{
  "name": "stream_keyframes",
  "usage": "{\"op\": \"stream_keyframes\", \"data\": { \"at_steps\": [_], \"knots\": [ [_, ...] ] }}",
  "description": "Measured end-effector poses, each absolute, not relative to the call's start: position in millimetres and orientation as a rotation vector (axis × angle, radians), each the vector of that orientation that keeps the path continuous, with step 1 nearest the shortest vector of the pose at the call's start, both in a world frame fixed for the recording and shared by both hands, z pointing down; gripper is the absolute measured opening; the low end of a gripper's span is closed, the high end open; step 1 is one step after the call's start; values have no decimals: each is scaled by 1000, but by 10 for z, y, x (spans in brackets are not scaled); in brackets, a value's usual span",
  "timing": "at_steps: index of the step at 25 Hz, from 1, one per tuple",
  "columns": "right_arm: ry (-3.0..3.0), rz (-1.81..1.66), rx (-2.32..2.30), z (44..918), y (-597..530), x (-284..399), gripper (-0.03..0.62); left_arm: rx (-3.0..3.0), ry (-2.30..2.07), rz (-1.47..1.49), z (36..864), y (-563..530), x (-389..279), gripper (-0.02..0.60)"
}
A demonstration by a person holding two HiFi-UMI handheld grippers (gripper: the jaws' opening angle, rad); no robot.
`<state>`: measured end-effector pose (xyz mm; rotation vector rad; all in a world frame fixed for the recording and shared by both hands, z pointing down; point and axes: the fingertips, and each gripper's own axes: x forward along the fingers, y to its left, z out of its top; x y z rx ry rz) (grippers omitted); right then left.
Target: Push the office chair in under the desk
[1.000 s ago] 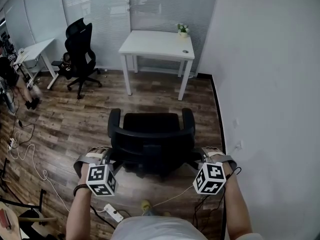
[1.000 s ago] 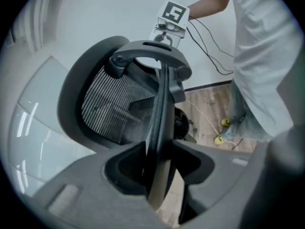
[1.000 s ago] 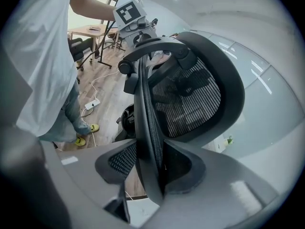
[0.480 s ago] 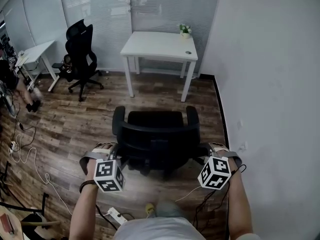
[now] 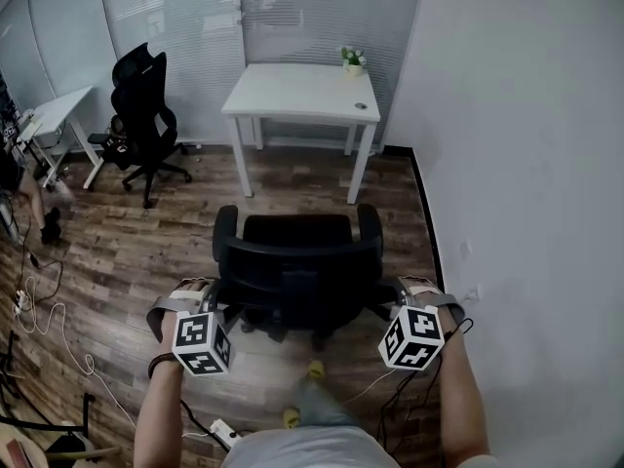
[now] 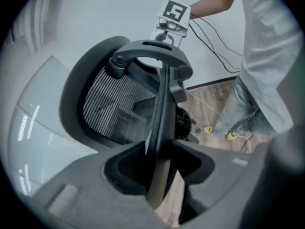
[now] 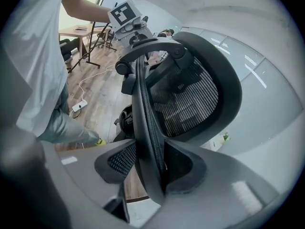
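Fingers [image 6: 214, 161] of your left gripper [image 6: 159, 168] and right gripper [image 7: 151, 168] pinch the side rims of the black mesh-backed office chair [image 5: 292, 261]; the right jaws have just been opening slightly, rim between them. The chair stands short of the white rectangular desk [image 5: 292, 91].

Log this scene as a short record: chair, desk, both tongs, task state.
chair: black office chair, seat facing the desk
desk: white, by the wall, plant on its far corner
gap: floor shows between chair and desk; chair not under it
left tongs: closed on the rim of the chair's back
right tongs: on the rim's other side, rim between the jaws, which have just been opening a little
task state: push not finished
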<state>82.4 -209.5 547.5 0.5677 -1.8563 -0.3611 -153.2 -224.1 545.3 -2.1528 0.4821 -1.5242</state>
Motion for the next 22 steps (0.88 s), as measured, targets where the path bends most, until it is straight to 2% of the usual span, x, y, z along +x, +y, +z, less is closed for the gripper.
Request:
{"op": "stream_keyframes", "data": {
  "at_steps": [22],
  "knots": [
    [-1853,-352,550,5360,-4343,913,173,-2162,534,-1522,5344,-4545,-1452,183]
  ]
}}
